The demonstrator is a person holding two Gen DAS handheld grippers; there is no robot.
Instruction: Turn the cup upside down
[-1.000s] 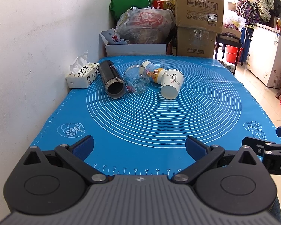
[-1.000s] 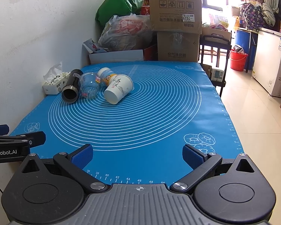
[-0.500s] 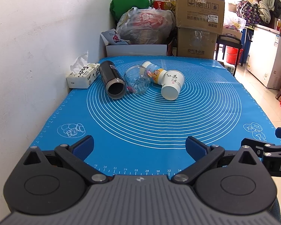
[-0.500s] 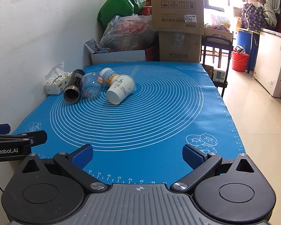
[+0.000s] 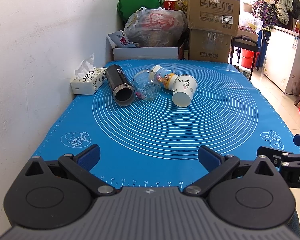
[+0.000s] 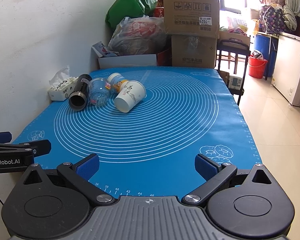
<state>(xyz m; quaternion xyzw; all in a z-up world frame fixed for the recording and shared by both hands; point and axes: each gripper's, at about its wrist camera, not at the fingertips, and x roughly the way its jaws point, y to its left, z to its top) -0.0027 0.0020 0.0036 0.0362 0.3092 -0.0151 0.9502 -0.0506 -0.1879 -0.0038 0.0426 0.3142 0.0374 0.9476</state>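
A white paper cup (image 5: 184, 90) with black writing lies on its side on the blue mat (image 5: 170, 132), mouth toward me; it also shows in the right wrist view (image 6: 130, 97). Left of it lie a clear glass cup (image 5: 147, 85) (image 6: 99, 92), a black flask (image 5: 120, 85) (image 6: 79, 93) and, behind, a small yellow-and-white bottle (image 5: 164, 76) (image 6: 116, 81). My left gripper (image 5: 149, 157) is open and empty at the mat's near edge, far from the cups. My right gripper (image 6: 147, 165) is open and empty, beside it on the right.
A tissue box (image 5: 88, 81) sits against the white wall at the left. Cardboard boxes (image 5: 212, 22), bags (image 5: 154, 28) and a white box stand beyond the table's far end. The table's right edge drops to a tiled floor (image 6: 280, 128).
Both grippers have edged slightly forward toward the cups. Nothing on the mat has moved.
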